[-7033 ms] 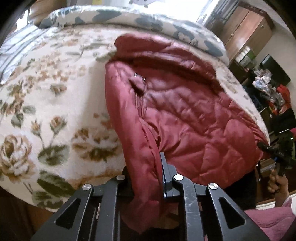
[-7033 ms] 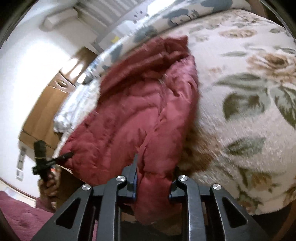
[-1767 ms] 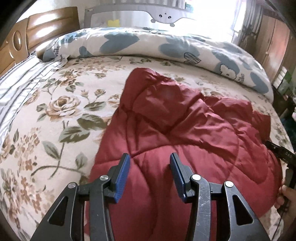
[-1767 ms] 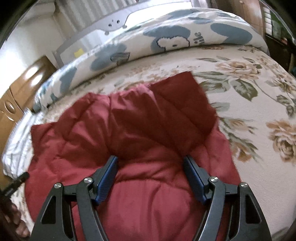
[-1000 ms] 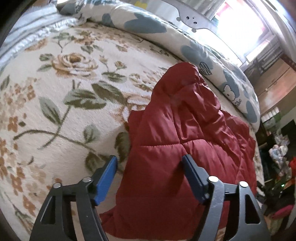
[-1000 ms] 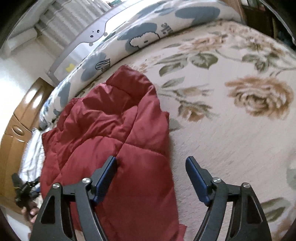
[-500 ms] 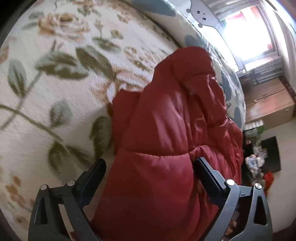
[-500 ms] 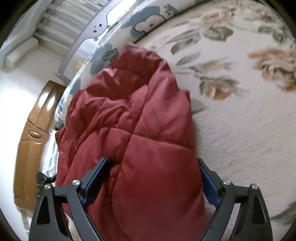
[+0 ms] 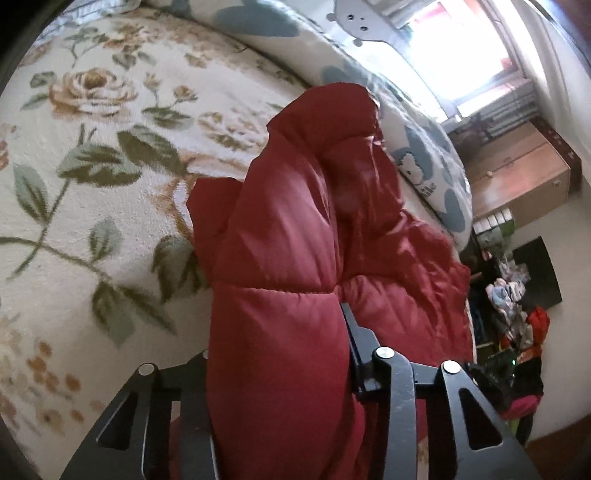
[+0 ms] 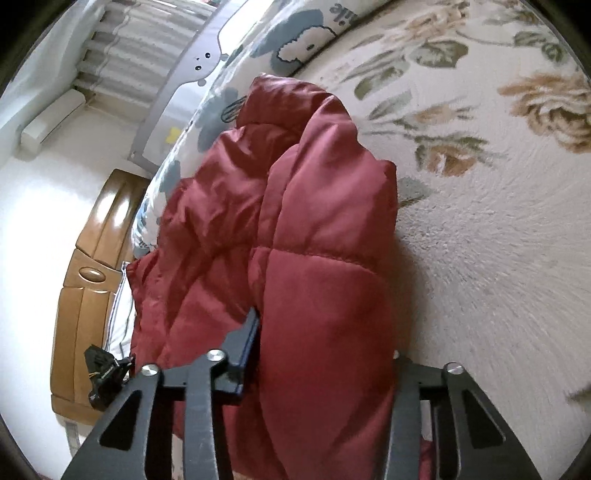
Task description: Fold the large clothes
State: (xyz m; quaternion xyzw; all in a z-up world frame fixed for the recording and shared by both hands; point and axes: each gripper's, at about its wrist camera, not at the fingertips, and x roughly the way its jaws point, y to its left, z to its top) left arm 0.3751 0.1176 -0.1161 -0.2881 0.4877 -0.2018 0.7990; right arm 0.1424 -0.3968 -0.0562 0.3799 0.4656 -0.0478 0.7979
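A dark red quilted puffer jacket (image 9: 291, 229) lies folded on a floral blanket (image 9: 74, 177) on a bed. The left gripper (image 9: 277, 332) has its jaws closing on the jacket's near left edge, and a thick roll of padding bulges up between the fingers. In the right wrist view the same jacket (image 10: 295, 229) fills the middle. The right gripper (image 10: 325, 332) is closing on the jacket's near right edge, with the padding squeezed between its pads. The left gripper (image 10: 107, 373) shows small at the jacket's far side.
A blue-and-white patterned duvet (image 9: 417, 140) runs along the back of the bed below a grey rail (image 9: 365, 22). A wooden headboard (image 10: 85, 288) stands at one end. A wooden cabinet (image 9: 517, 177) and cluttered shelves (image 9: 513, 295) stand beyond the bed.
Both grippers came down wide open over the jacket's near side edges, then closed on the padding. The fabric now bunches up between each pair of fingers.
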